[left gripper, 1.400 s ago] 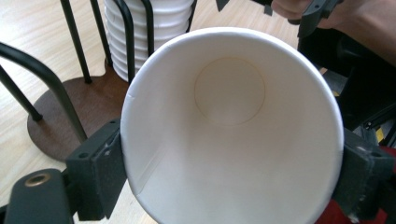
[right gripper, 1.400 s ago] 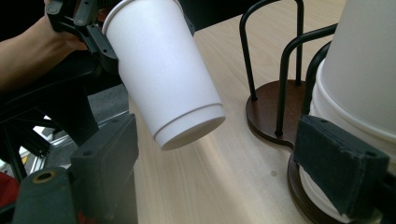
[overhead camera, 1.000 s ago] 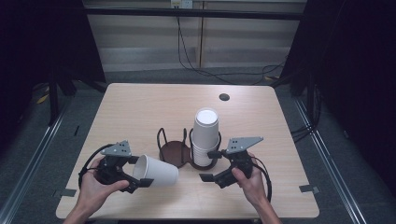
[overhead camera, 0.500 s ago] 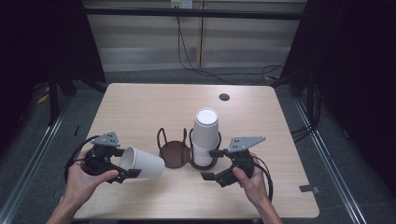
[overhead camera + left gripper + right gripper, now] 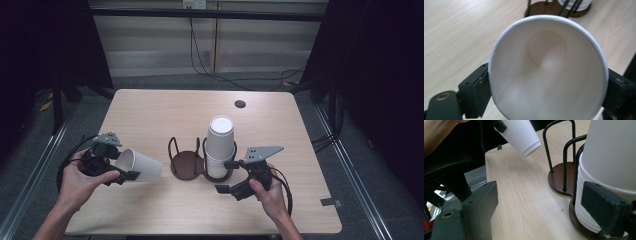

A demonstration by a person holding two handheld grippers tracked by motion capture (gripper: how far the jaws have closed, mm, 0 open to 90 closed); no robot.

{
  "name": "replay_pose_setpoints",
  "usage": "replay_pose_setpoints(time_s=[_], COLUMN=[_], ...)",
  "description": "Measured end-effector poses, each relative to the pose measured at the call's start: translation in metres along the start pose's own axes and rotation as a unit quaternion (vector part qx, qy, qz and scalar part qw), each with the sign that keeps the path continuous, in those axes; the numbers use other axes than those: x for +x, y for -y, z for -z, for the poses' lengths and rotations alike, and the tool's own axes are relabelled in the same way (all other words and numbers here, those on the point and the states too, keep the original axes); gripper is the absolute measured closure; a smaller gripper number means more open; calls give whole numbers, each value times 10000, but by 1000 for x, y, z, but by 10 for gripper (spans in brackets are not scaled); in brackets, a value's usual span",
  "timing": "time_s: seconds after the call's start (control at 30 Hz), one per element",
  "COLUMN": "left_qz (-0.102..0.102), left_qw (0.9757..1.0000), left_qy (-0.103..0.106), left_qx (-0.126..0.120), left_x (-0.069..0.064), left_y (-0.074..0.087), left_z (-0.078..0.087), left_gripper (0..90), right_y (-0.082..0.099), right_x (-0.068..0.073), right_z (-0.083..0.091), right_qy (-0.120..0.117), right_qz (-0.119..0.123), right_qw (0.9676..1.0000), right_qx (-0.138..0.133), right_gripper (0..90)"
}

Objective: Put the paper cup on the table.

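High view: a dark brown two-ring wire cup holder (image 5: 187, 162) stands near the middle of the pale wooden bench (image 5: 165, 107) and serves as the landmark. Its right ring carries a tall stack of white paper cups (image 5: 220, 147), upside down; its left ring is vacant. To the left of the holder, well apart from it, the left gripper (image 5: 112, 167) holds a single white paper cup (image 5: 140, 166) on its side, clear of the bench top, the base pointing toward the holder and the open mouth toward the person's left hand (image 5: 82, 177). Just to the right of the holder and slightly nearer the person, the right gripper (image 5: 231, 176) sits in the right hand (image 5: 267, 192), aimed at the foot of the stack. A small dark round hole (image 5: 240, 104) lies beyond the holder, toward the far edge.

Left gripper view: the camera looks straight into the single white paper cup (image 5: 547, 67). The black fingers (image 5: 475, 95) press on the rim from both sides, so the cup is gripped. The holder's base (image 5: 549, 7) shows beyond the cup.

Right gripper view: the fingers (image 5: 605, 211) stand wide apart and grip nothing. The right-hand finger is just beside the lower rims of the stack (image 5: 609, 157); contact cannot be confirmed. The held cup (image 5: 520, 135) hangs beyond the holder (image 5: 560, 180), off the bench.
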State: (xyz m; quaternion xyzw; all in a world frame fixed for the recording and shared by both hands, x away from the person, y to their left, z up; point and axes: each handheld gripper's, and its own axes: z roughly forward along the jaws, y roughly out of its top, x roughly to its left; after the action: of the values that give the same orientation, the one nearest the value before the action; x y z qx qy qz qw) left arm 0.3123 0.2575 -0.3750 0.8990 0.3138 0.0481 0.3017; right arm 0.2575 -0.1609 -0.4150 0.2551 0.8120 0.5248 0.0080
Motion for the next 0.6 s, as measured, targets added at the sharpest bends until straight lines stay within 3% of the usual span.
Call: replay_pose_setpoints(time_s=[0.2,0.6], left_qz=[-83,0], left_qw=[9996,9972], left_qy=[-80,-357], left_qx=[270,650], left_x=[5,20], left_y=[-9,-33], left_z=[-2,-12], left_gripper=[122,118], right_y=[0,1], right_x=[0,0], right_z=[-1,-2], right_qy=[-1,-27], right_qz=[-15,-19], right_qw=[10000,10000], right_qx=[15,89], right_gripper=[143,143])
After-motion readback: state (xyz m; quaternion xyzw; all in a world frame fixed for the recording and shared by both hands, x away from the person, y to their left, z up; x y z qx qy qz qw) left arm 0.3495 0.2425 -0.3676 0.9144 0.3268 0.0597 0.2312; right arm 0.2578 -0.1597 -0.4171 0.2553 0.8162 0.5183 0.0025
